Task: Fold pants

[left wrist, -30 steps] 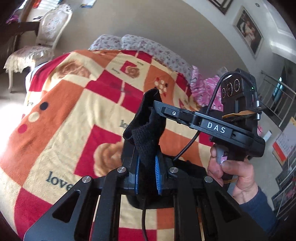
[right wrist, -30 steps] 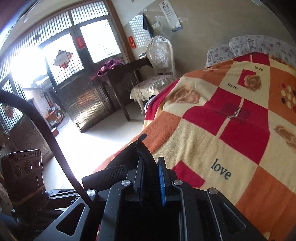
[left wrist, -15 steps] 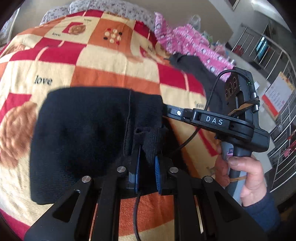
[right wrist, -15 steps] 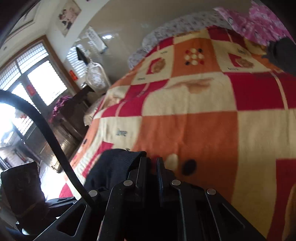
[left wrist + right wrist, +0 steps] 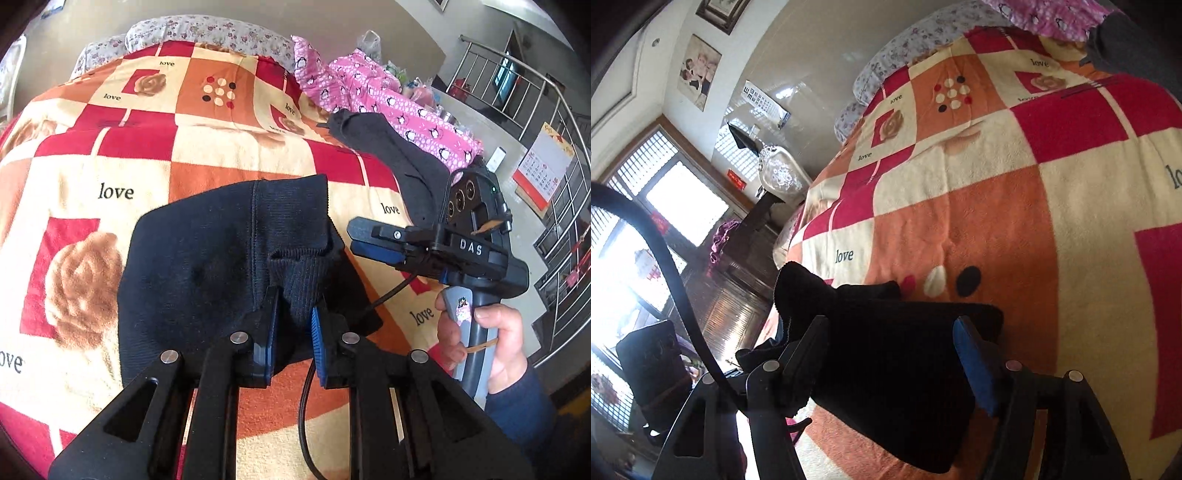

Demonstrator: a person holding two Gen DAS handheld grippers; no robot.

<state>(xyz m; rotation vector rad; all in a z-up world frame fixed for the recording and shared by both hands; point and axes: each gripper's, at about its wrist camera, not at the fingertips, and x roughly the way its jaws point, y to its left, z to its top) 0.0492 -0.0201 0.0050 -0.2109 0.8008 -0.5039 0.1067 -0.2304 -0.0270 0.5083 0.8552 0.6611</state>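
The black pants (image 5: pixel 207 266) are lying folded on the bed, on a checked blanket (image 5: pixel 221 155) with red, orange and cream squares, roses and the word "love". They are sitting near the front edge of the bed.

The left gripper (image 5: pixel 293 325) is pinching a bunched-up bit of the ribbed waistband between its blue pads (image 5: pixel 271 328). The two fingers are close together with the cloth squeezed in the gap. Its jaws have just been opening a tiny bit, but the cloth is staying pressed between them.

The right gripper (image 5: pixel 890 343) is standing wide apart. Its jaws have just been opening. The dark cloth of the pants (image 5: pixel 886 350) is lying between its two fingers, but the pads are not squeezing it. In the left wrist view this gripper (image 5: pixel 354 236) is hanging just beside the right edge of the pants, and a hand (image 5: pixel 480 339) in a blue sleeve is holding its handle.

Farther back on the bed a dark grey piece of clothing (image 5: pixel 399 155) is lying next to pink clothes (image 5: pixel 388 96) with little penguins. A flowered pillow (image 5: pixel 207 31) is sitting at the far end of the bed. A white chair (image 5: pixel 779 177) is standing by the wall near the big windows (image 5: pixel 665 206).
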